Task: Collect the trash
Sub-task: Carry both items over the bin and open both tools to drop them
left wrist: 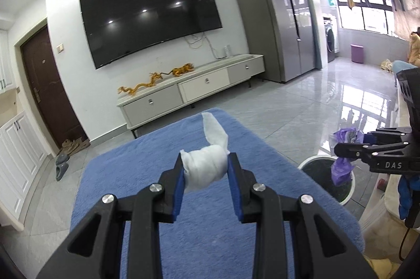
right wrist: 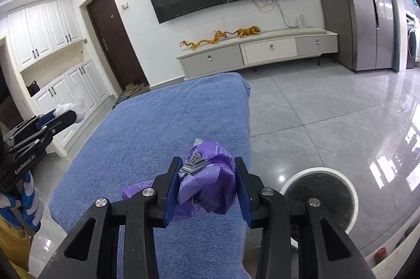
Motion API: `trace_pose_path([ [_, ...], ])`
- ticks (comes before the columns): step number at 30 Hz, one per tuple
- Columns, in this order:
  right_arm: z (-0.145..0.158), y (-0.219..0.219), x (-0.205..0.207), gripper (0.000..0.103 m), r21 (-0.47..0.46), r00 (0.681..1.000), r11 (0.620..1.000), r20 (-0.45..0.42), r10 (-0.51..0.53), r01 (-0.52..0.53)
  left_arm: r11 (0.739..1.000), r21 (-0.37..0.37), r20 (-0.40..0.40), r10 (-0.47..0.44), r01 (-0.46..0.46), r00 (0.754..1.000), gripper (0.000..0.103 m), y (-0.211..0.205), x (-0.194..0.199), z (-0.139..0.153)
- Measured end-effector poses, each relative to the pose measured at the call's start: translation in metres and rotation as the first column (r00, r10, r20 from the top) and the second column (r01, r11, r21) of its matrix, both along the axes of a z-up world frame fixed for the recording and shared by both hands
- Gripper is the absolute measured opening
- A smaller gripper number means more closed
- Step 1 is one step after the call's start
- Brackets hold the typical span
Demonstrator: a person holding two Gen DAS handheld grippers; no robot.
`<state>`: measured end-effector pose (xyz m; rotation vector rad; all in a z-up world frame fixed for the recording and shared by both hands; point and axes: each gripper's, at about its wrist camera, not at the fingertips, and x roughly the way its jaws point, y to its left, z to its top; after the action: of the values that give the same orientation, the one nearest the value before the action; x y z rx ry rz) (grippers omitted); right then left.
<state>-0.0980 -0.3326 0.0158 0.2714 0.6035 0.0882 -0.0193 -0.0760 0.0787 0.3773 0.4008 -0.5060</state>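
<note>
A crumpled white tissue point(left wrist: 207, 168) is clamped between the jaws of the left gripper point(left wrist: 207, 174), which are closed down to the width of the wad; a loose tail of the tissue is seen rising beyond the blue pads point(left wrist: 179, 189). The tissue is held in the air above the blue-covered desk point(left wrist: 136, 174), roughly over its middle. In the right wrist view the same gripper point(right wrist: 61, 116) is seen at the left edge of the frame, off the desk's left edge, with the white wad point(right wrist: 76, 106) showing at its tips.

A crumpled purple wrapper point(right wrist: 210, 187), printed with pale lettering and a striped patch, is pinched between the jaws of the right gripper point(right wrist: 207, 187), which are likewise closed only as far as the wrapper allows. It is held above the near right corner of the desk point(right wrist: 157, 121). In the left wrist view the right gripper point(left wrist: 341, 148) is seen at the right, past the desk's right edge, with the purple wrapper point(left wrist: 341, 168) hanging over the bin.

A round white trash bin point(right wrist: 320, 197) with a dark lining is seen on the tiled floor point(right wrist: 328, 108) just beside the desk's right edge. Beyond the far edge of the desk, a low TV cabinet point(left wrist: 194, 87) is set against the wall, with a large television point(left wrist: 152, 16) mounted above it and a grey refrigerator point(left wrist: 278, 16) to its right.
</note>
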Motion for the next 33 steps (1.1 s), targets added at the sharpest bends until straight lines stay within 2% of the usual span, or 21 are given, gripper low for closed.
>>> trace_pose_path([
  [8,-0.019,-0.043,-0.018,0.037,-0.027,0.991,0.991,-0.027,-0.131,0.13,0.995,0.06,-0.026,-0.083,0.084,0.996,0.029,-0.062,-0.004,-0.01],
  [18,-0.032,-0.096,-0.038,0.037,-0.067,0.961,0.961,-0.041,-0.273,0.27,0.973,0.116,-0.107,-0.187,0.199,0.977,0.029,-0.143,-0.003,-0.036],
  [27,-0.041,-0.115,-0.038,0.037,-0.049,0.958,0.958,-0.039,-0.285,0.283,0.971,0.138,-0.158,-0.173,0.195,0.972,0.029,-0.171,-0.001,-0.056],
  [33,-0.043,-0.115,-0.047,0.037,-0.012,0.966,0.966,-0.012,-0.259,0.259,0.974,0.144,-0.17,-0.148,0.173,0.974,0.029,-0.172,-0.008,-0.053],
])
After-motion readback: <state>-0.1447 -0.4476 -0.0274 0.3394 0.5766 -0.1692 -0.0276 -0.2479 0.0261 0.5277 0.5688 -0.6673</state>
